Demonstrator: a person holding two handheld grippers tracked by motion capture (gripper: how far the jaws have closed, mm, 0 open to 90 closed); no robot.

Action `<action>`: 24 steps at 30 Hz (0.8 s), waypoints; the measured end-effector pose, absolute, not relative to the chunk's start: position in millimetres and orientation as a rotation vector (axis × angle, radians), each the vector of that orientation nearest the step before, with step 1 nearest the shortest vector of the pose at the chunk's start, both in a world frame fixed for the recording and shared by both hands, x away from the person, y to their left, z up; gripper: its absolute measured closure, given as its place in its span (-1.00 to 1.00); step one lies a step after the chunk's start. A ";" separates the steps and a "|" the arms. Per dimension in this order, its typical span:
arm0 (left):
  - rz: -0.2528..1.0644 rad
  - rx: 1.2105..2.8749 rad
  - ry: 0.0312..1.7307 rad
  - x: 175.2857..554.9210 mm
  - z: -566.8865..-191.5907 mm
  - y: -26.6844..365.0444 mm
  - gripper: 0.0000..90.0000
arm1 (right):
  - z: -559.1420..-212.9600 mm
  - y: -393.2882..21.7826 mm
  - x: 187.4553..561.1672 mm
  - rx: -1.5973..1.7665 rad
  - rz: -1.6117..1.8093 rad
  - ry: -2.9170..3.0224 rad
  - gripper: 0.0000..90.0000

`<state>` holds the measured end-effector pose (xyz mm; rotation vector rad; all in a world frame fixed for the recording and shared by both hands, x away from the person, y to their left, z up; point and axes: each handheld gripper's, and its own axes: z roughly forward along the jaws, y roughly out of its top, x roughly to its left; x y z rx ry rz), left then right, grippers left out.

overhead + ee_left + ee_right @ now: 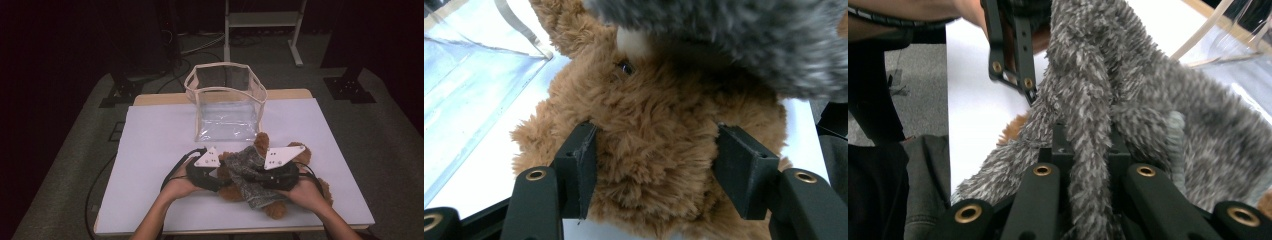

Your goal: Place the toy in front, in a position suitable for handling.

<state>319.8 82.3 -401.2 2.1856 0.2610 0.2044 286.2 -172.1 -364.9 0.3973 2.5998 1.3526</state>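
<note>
Two grippers are working a grey sweater on a brown teddy bear at the near middle of the white table.

The left gripper (651, 165) is squeezing the teddy bear (659, 150) by its plush body, both pads sinking into the fur, while the right gripper (1088, 165) is pinching a fold of the grey sweater (1128, 100) between jaws pressed together. In the high view the teddy bear (272, 200) is lying with its long axis running from far-left to near-right, head toward the left gripper (210, 172), and the sweater (250, 175) is draping across its middle, nearer the right gripper (277, 172). The clear bag (227, 107) is standing open beyond them, well apart.
</note>
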 end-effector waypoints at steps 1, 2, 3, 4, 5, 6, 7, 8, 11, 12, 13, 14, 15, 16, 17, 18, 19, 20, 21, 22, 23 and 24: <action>0.203 2.178 0.267 319.1 -401.0 84.7 -0.15 | -366.6 -174.7 287.0 0.401 1.347 2.601 0.80; 0.208 2.179 0.263 318.2 -400.7 87.1 -0.14 | -367.7 -178.6 287.4 0.399 1.327 2.596 0.80; 0.213 2.185 0.259 316.9 -400.9 89.2 -0.14 | -368.7 -183.7 288.4 0.409 1.312 2.594 0.80; 0.216 2.193 0.251 315.5 -401.6 91.5 -0.14 | -369.9 -188.8 289.9 0.438 1.300 2.591 0.80; 0.207 2.199 0.252 314.1 -402.7 93.8 -0.14 | -371.4 -193.7 291.1 0.463 1.278 2.590 0.80; 0.202 2.201 0.253 313.4 -404.1 95.8 -0.14 | -373.0 -197.9 292.5 0.484 1.266 2.589 0.80; 0.198 2.194 0.260 313.1 -405.4 97.2 -0.13 | -374.4 -200.8 293.8 0.504 1.268 2.589 0.80; 0.190 2.189 0.265 313.3 -406.5 97.7 -0.12 | -375.1 -201.8 294.9 0.509 1.270 2.587 0.80; 0.194 2.186 0.276 315.7 -410.0 93.3 -0.09 | -371.4 -195.4 294.7 0.504 1.274 2.578 0.80; 0.199 2.188 0.276 317.0 -410.4 91.7 -0.09 | -369.2 -191.9 293.7 0.500 1.281 2.580 0.80; 0.199 2.183 0.280 318.6 -410.3 90.2 -0.09 | -367.3 -188.0 292.7 0.484 1.283 2.579 0.80; 0.201 2.184 0.281 320.2 -409.8 89.1 -0.09 | -365.6 -184.1 292.0 0.471 1.292 2.579 0.80; 0.209 2.184 0.285 321.3 -409.3 87.9 -0.09 | -364.0 -179.8 291.4 0.459 1.305 2.580 0.80; 0.215 2.185 0.288 322.8 -408.5 87.0 -0.09 | -362.8 -175.7 291.3 0.445 1.319 2.582 0.80; 0.216 2.182 0.299 323.8 -408.1 86.0 -0.09 | -362.0 -171.6 291.3 0.434 1.332 2.584 0.80; 0.218 2.182 0.301 324.9 -407.8 85.4 -0.09 | -362.0 -167.3 291.4 0.422 1.339 2.587 0.80; 0.217 2.181 0.306 325.5 -407.7 85.2 -0.09 | -362.8 -163.5 291.5 0.406 1.333 2.593 0.80; 0.214 2.182 0.307 325.8 -407.8 85.9 -0.09 | -364.4 -160.6 291.8 0.398 1.322 2.600 0.80; 0.210 2.182 0.306 325.6 -407.9 87.2 -0.09 | -366.7 -159.4 291.9 0.398 1.314 2.605 0.80; 0.207 2.180 0.301 325.3 -407.8 89.1 -0.09 | -369.3 -160.0 292.4 0.400 1.307 2.612 0.80; 0.204 2.177 0.298 324.7 -407.4 91.3 -0.10 | -371.7 -162.4 292.8 0.405 1.298 2.619 0.80; 0.199 2.172 0.295 323.7 -407.1 93.3 -0.10 | -373.7 -166.3 293.4 0.402 1.284 2.624 0.80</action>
